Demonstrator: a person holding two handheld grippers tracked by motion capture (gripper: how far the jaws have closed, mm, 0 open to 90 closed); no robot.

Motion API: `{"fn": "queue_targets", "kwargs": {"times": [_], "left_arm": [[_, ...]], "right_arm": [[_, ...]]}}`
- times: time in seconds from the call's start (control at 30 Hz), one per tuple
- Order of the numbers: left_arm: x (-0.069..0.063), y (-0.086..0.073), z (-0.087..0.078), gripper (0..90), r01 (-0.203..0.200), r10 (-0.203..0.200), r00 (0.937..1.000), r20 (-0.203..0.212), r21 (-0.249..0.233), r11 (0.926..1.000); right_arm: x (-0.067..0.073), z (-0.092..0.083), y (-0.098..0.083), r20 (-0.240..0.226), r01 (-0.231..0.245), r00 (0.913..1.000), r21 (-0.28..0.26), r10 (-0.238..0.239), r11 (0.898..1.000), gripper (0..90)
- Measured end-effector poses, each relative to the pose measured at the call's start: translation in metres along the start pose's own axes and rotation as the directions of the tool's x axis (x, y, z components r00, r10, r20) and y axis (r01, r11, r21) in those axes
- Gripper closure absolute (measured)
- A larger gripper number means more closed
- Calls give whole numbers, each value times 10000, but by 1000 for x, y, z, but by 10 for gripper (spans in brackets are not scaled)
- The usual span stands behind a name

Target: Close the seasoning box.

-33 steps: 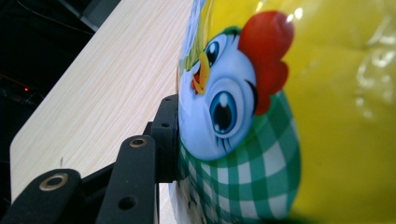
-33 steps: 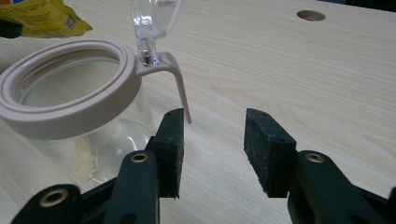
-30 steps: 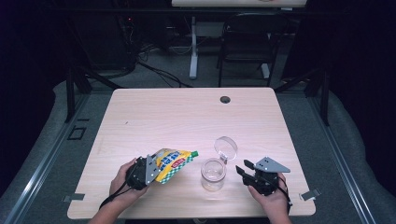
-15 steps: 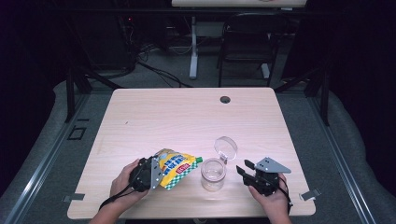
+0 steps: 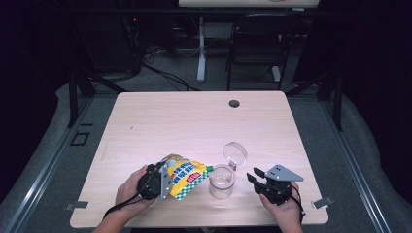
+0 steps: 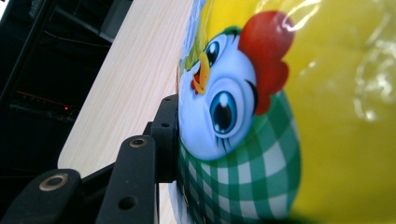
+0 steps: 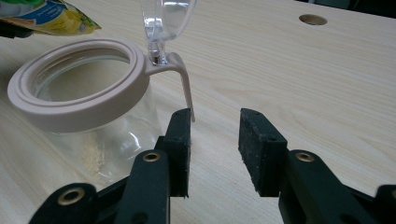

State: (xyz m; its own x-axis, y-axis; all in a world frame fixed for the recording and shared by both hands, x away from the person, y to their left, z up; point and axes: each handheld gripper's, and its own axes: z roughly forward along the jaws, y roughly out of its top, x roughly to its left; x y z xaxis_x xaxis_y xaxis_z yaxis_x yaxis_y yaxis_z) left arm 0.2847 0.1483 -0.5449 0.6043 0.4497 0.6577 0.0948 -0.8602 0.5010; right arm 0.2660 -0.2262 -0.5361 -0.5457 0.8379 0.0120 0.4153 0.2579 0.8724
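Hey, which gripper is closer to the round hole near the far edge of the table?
Right. The right gripper sits at the near edge, nearly below the hole. The left gripper, shut on the snack bag, is farther off to the left.

The tabletop (image 5: 194, 121) is pale matt wood grain. The bag (image 6: 327, 116) is glossy plastic film. The jar (image 7: 93, 135) is clear, with a matt beige rim.
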Motion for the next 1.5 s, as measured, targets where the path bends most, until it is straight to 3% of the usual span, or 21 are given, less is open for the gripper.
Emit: {"fn": "queue_targets", "kwargs": {"times": [0.33, 0.4, 0.53, 1.0, 1.33, 1.5], "left_arm": [[-5, 6, -1, 603, -489, 488, 9971, -592, -8, 9988], [-4, 7, -3, 604, -773, 783, 9947, -669, 163, 9969], [-6, 7, -2, 604, -943, 957, 9928, -717, 224, 9953], [-7, 10, -2, 604, -1194, 1221, 9886, -881, 350, 9922], [-7, 12, -2, 604, -1195, 1218, 9888, -868, 311, 9924], [-7, 14, -1, 604, -1348, 1376, 9855, -990, 348, 9903]], "right_arm": [[2, -3, 0, 17, 52, 10000, 25, -52, 10000, 655], [3, -3, 0, -22, 93, 10000, 23, -93, 10000, 664], [5, -3, 1, -80, 189, 9998, 72, -189, 9998, 670], [12, -6, 3, -160, 412, 9990, -99, -414, 9991, 672], [22, -9, 7, -264, 893, 9956, -90, -895, 9960, 677], [25, -9, 8, -267, 1018, 9944, -50, -1019, 9948, 677]]}}
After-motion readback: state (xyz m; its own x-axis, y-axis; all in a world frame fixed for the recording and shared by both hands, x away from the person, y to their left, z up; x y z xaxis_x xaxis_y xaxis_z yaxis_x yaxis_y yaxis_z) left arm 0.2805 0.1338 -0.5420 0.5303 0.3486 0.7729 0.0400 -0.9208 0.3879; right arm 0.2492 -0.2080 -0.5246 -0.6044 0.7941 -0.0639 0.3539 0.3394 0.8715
